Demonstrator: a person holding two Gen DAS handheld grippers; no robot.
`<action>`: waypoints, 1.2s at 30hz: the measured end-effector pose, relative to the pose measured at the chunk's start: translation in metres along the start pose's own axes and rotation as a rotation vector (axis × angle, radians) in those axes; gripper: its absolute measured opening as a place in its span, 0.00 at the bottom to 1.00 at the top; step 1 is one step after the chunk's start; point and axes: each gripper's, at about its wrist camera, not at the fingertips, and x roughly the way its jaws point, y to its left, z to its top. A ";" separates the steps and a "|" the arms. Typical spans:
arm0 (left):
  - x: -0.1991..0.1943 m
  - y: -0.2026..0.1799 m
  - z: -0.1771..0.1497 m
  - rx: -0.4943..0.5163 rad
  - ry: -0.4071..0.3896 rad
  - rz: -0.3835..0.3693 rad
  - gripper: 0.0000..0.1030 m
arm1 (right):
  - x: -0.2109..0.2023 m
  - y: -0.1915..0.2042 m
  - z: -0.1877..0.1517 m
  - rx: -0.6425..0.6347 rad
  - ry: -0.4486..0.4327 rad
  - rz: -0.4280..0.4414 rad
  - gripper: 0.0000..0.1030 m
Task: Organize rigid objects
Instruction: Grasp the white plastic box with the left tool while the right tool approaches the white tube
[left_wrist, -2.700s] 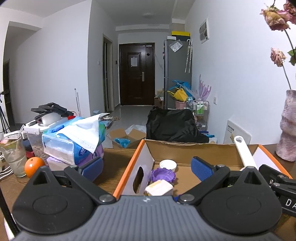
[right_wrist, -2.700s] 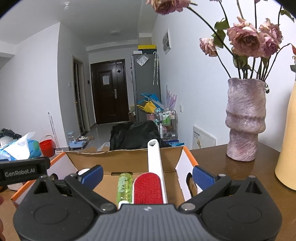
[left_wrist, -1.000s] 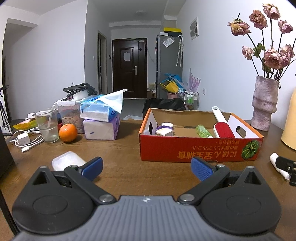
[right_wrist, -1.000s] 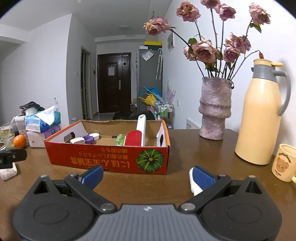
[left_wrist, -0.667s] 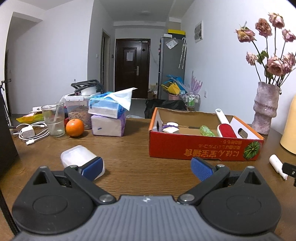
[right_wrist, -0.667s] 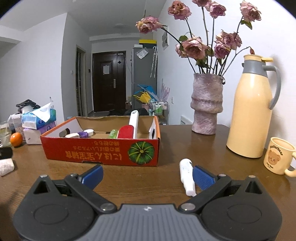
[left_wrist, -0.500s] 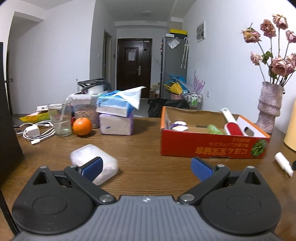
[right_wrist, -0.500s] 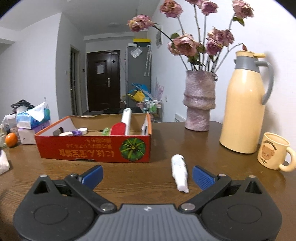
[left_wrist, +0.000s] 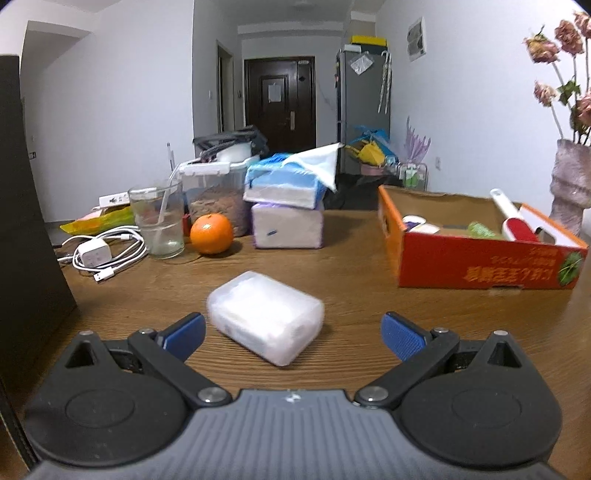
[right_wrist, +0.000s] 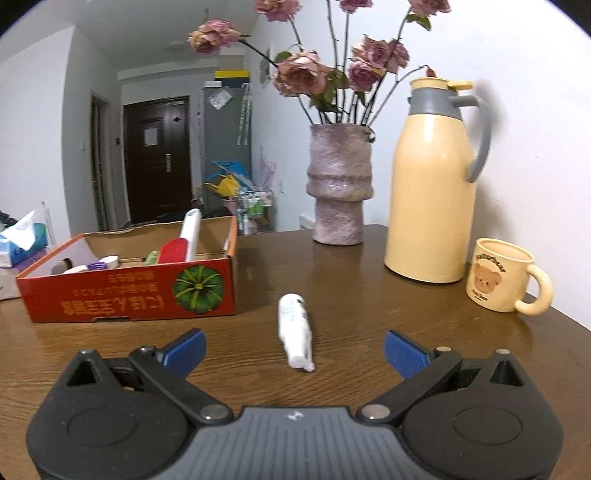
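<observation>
Translucent box (left_wrist: 265, 315): lies flat on the worktop (left_wrist: 354, 266) at lower centre of the left wrist view, slightly angled, between the two blue fingers (left_wrist: 183, 335) but nearer the left one; not touched.
Left gripper (left_wrist: 291, 334): fingers spread wide, holding nothing.
White tube (right_wrist: 295, 329): lies on the worktop at centre of the right wrist view, lengthwise away from the camera, between the fingers (right_wrist: 405, 353) and just ahead of them; apart from both.
Right gripper (right_wrist: 294, 349): fingers spread wide, empty.
Red carton (right_wrist: 129, 291): left of the tube in the right wrist view, right of frame in the left; a lint brush (right_wrist: 183, 242) leans inside.
</observation>
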 end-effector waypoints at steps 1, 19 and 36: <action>0.004 0.004 0.000 0.003 0.008 0.005 1.00 | 0.001 -0.001 0.000 0.002 0.003 -0.006 1.00; 0.083 0.027 0.011 0.136 0.099 -0.049 1.00 | 0.039 -0.002 -0.001 0.011 0.104 -0.020 1.00; 0.093 0.028 0.013 0.146 0.119 -0.064 0.84 | 0.072 -0.003 0.005 0.017 0.151 -0.044 0.96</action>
